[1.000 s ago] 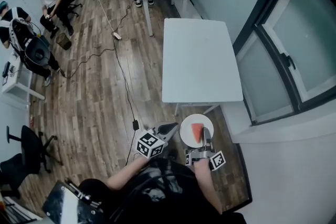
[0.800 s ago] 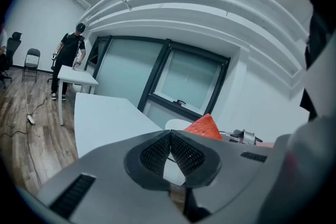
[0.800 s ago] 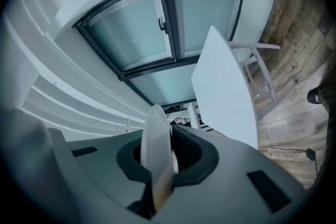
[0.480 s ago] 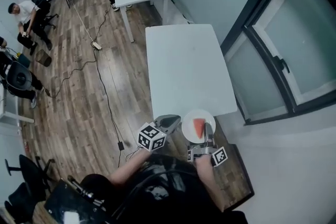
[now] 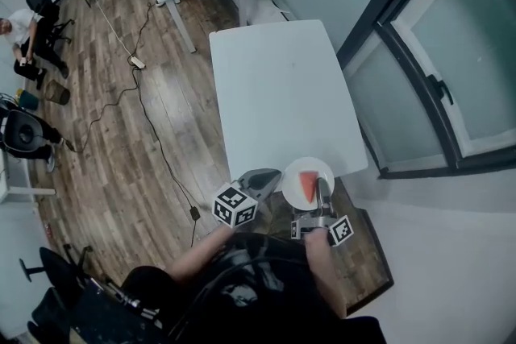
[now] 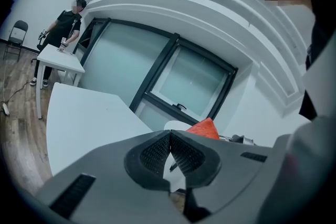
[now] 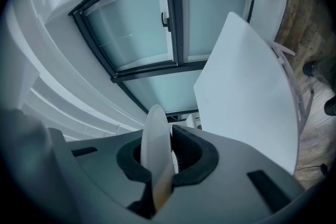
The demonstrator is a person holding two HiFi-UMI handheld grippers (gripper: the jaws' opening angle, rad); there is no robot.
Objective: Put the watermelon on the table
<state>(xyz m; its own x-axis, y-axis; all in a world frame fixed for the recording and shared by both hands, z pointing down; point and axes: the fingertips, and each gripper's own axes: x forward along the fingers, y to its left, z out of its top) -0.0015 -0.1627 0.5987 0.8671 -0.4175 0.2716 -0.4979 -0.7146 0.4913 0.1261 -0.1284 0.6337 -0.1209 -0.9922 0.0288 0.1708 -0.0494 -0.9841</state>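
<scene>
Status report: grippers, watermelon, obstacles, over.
Left gripper shut, empty. Right gripper shut on round white plate, red watermelon slice on it. White rectangular table ahead, bare in view.

No readable text, numbers or brands anywhere. Only print: black-and-white square patterns on the left marker cube (image 5: 235, 205) and right marker cube (image 5: 339, 230), both near the plate (image 5: 292, 183); no characters.

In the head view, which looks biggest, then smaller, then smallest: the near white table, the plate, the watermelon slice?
1. near white table, clearly largest
2. plate
3. watermelon slice, smallest, lying on the plate
</scene>
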